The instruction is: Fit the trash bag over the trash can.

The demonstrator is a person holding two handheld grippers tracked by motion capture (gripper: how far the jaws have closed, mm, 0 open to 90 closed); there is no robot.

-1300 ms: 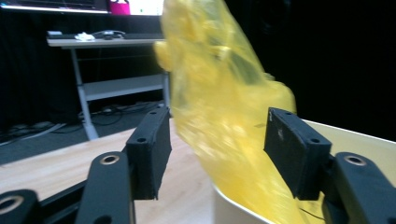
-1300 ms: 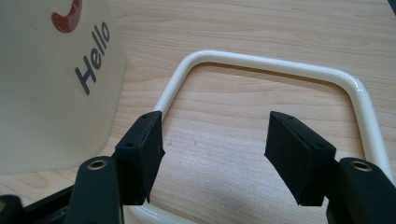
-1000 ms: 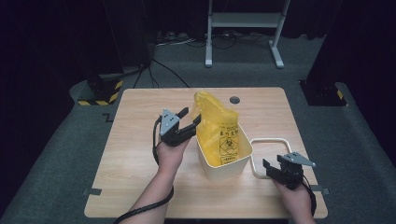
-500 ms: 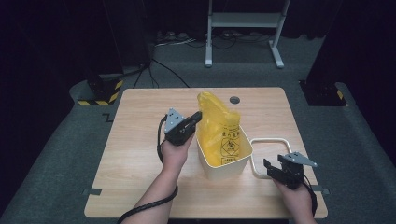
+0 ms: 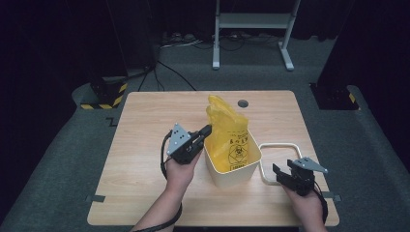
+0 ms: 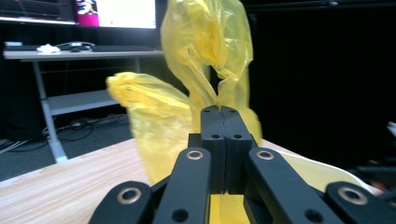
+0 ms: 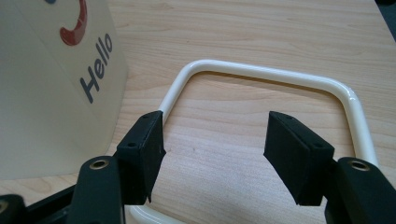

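Observation:
A cream bin [image 5: 232, 170] stands in the middle of the wooden table [image 5: 145, 125], lined with a yellow biohazard bag [image 5: 226, 125] that sticks up above its rim. My left gripper [image 5: 207, 130] is at the bin's left rim, shut on the bag's edge; the left gripper view has the yellow bag [image 6: 205, 56] pinched between the closed jaws of my left gripper [image 6: 219, 112]. My right gripper [image 5: 280, 173] rests near the front right of the table, open over a cream rounded frame [image 5: 275, 157]. The right gripper view has the frame [image 7: 261, 77], the bin's wall [image 7: 51, 88] and my right gripper [image 7: 215, 144].
A dark round hole [image 5: 242, 103] sits in the table's far edge. Behind the table stand a grey metal stand [image 5: 251, 29] and cables on the floor. A black and yellow striped block [image 5: 104, 96] lies off the far left corner.
My left gripper has shifted right and slightly down along the bin's left rim, still holding the bag, which has been pulled along. The right gripper has stayed put.

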